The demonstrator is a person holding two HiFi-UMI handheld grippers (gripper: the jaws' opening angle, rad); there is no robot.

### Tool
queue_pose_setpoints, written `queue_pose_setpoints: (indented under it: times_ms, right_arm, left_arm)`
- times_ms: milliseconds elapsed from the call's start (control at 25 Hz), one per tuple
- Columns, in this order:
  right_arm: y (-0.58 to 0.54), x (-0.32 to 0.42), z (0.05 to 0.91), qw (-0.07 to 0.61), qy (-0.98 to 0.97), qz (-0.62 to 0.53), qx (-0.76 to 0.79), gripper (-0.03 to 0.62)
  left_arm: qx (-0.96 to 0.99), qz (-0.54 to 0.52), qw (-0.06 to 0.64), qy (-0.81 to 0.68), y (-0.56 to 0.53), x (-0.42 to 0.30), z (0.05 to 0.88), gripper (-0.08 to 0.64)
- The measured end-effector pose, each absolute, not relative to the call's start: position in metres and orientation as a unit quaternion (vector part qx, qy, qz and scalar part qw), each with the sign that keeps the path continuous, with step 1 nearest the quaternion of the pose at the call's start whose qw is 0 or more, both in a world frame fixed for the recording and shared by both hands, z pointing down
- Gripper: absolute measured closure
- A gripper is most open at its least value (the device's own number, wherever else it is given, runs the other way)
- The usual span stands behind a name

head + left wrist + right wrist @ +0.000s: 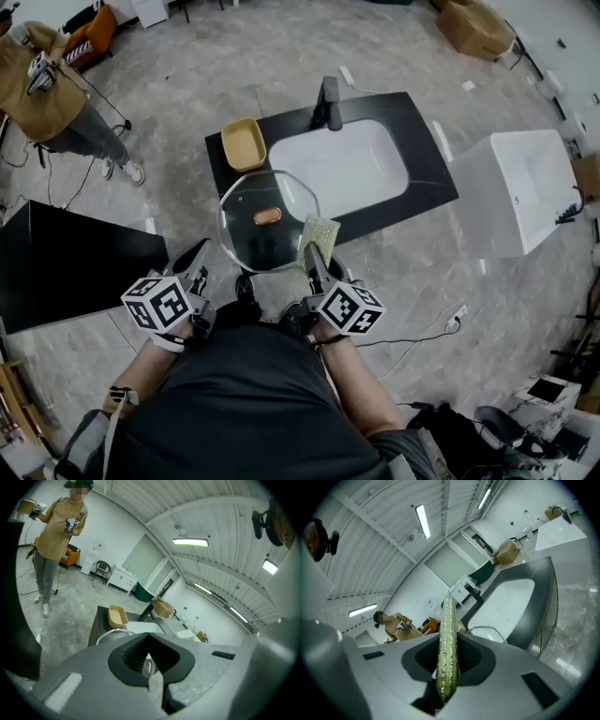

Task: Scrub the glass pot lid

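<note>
The round glass pot lid [246, 225] with a wooden knob [267, 217] is held up over the near edge of the black counter. My left gripper [208, 251] is shut on the lid's left rim; in the left gripper view a thin glass edge [150, 665] runs between the shut jaws of the left gripper [149, 654]. My right gripper [311, 255] is shut on a yellow-green scrub pad [320, 237], which stands against the lid's right edge. In the right gripper view the pad [448, 639] sticks up edge-on from the right gripper [448, 667].
A black counter [427, 173] holds a white sink [342, 164], a dark faucet [328, 101] and a tan tray [243, 143]. A white tub [520, 187] stands at right, a black box [66, 262] at left. A person [47, 89] stands at far left.
</note>
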State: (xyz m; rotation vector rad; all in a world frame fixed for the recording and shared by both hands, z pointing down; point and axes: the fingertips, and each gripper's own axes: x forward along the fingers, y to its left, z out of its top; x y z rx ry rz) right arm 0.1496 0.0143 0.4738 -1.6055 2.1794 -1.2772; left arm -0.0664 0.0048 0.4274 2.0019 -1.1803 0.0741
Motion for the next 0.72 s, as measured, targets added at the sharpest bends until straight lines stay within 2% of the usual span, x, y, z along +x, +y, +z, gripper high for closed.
queue_pose_setpoints:
  times_ms: [160, 320, 480, 720]
  right_arm:
    - [-0.045, 0.128, 0.479, -0.004, 0.757, -0.387, -0.527, 0.537]
    - [-0.104, 0.085, 0.512, -0.096, 0.772, -0.385, -0.497, 0.537]
    - [-0.131, 0.012, 0.551, -0.185, 0.814, -0.390, -0.389, 0.537]
    - [-0.140, -0.052, 0.604, -0.374, 0.834, -0.336, -0.228, 0.537]
  left_arm:
    - [0.814, 0.012, 0.375, -0.444, -0.042, -0.078, 0.405, 0.558]
    - [0.810, 0.009, 0.398, -0.430, -0.061, -0.101, 0.421, 0.558]
    - [0.785, 0.018, 0.423, -0.453, -0.062, -0.129, 0.454, 0.558]
    - [0.729, -0.015, 0.424, -0.537, -0.053, -0.173, 0.453, 0.558]
